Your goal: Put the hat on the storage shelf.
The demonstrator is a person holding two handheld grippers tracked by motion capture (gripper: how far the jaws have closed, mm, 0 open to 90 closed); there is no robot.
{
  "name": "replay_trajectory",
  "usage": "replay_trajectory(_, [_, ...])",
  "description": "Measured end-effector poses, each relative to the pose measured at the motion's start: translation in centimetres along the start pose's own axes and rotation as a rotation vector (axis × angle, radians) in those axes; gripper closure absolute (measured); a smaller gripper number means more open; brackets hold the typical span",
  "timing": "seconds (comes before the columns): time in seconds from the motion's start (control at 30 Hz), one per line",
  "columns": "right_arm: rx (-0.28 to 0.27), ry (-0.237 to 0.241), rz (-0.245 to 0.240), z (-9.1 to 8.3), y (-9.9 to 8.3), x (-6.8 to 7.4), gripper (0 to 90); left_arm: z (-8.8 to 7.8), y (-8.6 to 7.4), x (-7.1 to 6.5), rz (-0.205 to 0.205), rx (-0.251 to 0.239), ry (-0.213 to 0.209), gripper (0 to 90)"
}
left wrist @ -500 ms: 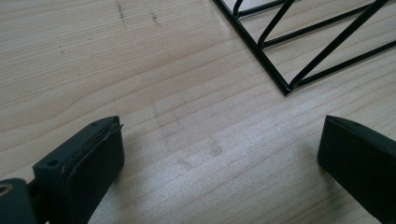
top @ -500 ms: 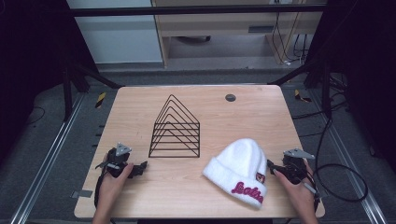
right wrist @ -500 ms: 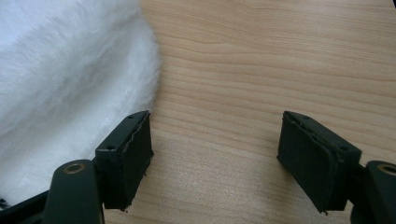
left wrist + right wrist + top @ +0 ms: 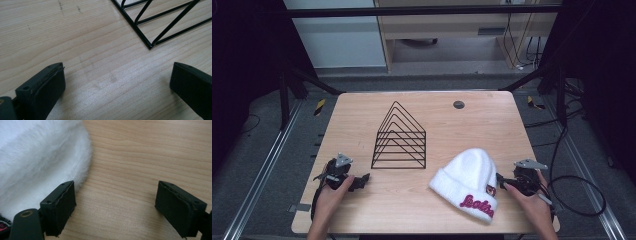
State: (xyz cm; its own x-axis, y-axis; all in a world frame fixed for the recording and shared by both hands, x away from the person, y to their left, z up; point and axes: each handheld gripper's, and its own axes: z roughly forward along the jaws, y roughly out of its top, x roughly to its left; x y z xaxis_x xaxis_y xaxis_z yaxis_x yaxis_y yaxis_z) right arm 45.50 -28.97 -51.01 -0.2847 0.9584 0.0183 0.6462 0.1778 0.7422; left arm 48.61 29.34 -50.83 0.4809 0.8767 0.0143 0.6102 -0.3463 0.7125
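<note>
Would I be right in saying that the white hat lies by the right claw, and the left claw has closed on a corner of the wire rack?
Not quite. The left claw is open over bare table, and the wire rack lies apart from it, as the left gripper view shows. The white hat does lie by the right claw.

On the counter [image 4: 362,115] the rack [image 4: 399,137] stands mid-table; the hat [image 4: 467,182] lies near right of it, a disc [image 4: 458,104] behind.
</note>
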Motion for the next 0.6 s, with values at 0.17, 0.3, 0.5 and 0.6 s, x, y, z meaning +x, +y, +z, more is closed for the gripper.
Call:
replay_trajectory(0.17, [0.014,-0.001,-0.033,-0.9,1.1,0.0,17.3,0.0,0.0,0.1,0.004,0.001,0.000,0.0])
replay_trajectory(0.3, [0.035,-0.006,-0.058,-1.5,2.1,0.3,17.9,0.0,0.0,0.1,0.005,0.001,-0.001,0.0])
replay_trajectory(0.5, [0.093,0.004,-0.109,-2.2,5.3,0.3,19.5,0.0,0.0,0.1,0.005,0.000,0.000,0.0])
replay_trajectory(0.6, [0.131,0.022,-0.163,-2.2,7.3,0.4,19.1,0.0,0.0,0.1,0.005,0.000,0.000,0.0])
